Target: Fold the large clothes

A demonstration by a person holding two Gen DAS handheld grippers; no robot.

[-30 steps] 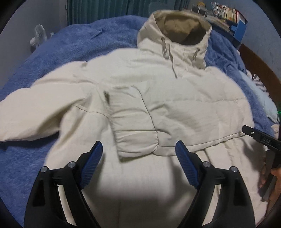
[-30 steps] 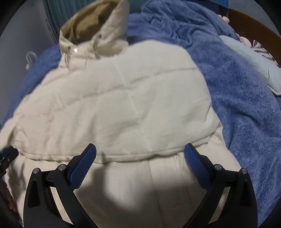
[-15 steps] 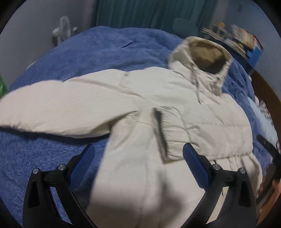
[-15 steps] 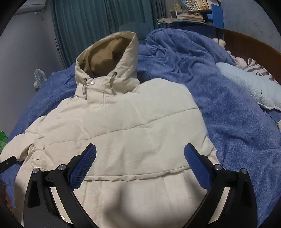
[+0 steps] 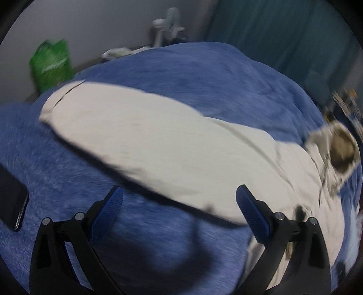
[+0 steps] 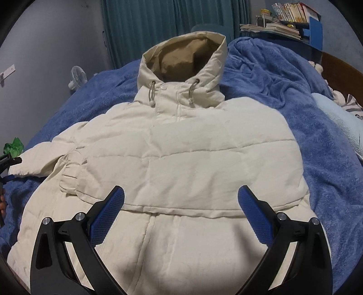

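A cream hooded puffer jacket (image 6: 192,158) lies face up on a blue blanket (image 6: 317,140), its hood (image 6: 186,56) at the far end. One sleeve is folded across the chest, with its cuff (image 6: 70,177) on the left. The other sleeve (image 5: 147,145) stretches out over the blanket, its cuff (image 5: 52,106) far from the body. My left gripper (image 5: 179,197) hovers open over that sleeve's near edge, nothing between its fingers. My right gripper (image 6: 181,197) hangs open above the jacket's lower front, also holding nothing. The left gripper's tip (image 6: 10,161) shows at the left edge of the right wrist view.
A dark phone (image 5: 12,204) lies on the blanket to the left. A green bag (image 5: 50,65) and a white fan (image 5: 168,22) stand beyond the bed's edge. Teal curtains (image 6: 172,25), a shelf of books (image 6: 288,18) and a pale plush toy (image 6: 338,118) border the bed.
The left gripper has swung left and rolled, from over the jacket's body to over the outstretched sleeve. The right gripper has drawn back and up, so the hood and whole chest now show.
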